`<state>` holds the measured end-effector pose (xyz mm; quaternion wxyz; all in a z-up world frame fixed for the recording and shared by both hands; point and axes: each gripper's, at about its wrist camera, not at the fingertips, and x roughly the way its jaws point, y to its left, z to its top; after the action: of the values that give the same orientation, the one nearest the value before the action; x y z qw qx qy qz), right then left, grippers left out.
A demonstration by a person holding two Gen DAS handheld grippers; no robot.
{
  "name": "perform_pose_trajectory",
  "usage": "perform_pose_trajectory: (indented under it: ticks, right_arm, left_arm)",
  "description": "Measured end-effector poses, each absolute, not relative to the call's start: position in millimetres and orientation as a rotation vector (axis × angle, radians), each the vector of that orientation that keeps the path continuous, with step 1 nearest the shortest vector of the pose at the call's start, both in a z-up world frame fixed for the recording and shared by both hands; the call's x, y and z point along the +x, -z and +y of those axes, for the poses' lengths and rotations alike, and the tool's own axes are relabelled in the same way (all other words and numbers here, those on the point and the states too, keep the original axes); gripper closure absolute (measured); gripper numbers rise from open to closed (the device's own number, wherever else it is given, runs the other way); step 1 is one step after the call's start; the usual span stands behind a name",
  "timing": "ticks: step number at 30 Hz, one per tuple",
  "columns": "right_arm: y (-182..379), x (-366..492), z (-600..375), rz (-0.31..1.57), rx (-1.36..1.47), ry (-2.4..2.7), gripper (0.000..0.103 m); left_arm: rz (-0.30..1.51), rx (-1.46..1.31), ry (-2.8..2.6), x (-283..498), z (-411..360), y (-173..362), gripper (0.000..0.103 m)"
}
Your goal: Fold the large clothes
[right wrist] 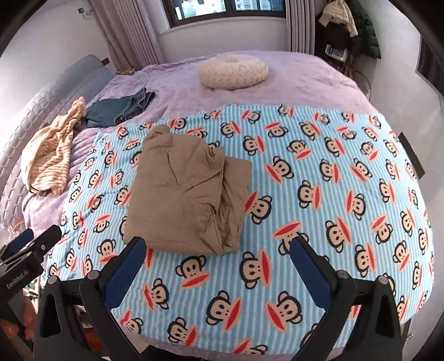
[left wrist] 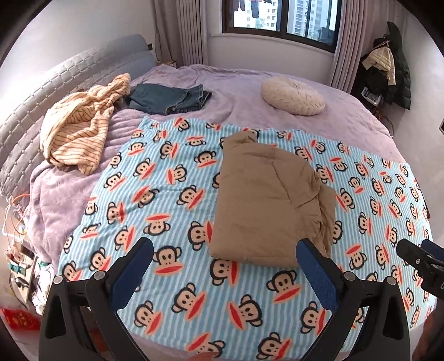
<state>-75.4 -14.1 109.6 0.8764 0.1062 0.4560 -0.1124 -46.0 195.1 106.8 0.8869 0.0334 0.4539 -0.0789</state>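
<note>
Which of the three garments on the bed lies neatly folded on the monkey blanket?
The tan garment. The striped top lies crumpled and the jeans sit farther back, both on the purple cover beyond the monkey blanket.

I see a bedroom lit by daylight from a dark-framed window (left wrist: pixel 280 19) flanked by grey curtains (left wrist: pixel 188 30). White walls (left wrist: pixel 83 25) surround the bed (left wrist: pixel 249 80) with its padded grey headboard (left wrist: pixel 55 80); coats (left wrist: pixel 388 66) hang in the corner.
</note>
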Motion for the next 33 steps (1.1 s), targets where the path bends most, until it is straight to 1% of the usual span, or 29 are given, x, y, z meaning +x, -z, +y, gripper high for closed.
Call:
perform_pose_trajectory:
  ticks: [13, 33]
  right_arm:
    - [-122.1, -70.7, 11.5, 0.908, 0.246, 0.322, 0.0]
    - [-124.5, -69.3, 17.4, 0.91, 0.247, 0.326, 0.0]
  left_arm:
    - [0.945, 0.103, 0.174, -29.8, 223.4, -108.6, 0.0]
    - [0.937, 0.107, 0.191, -32.6, 227.9, -113.3, 0.0]
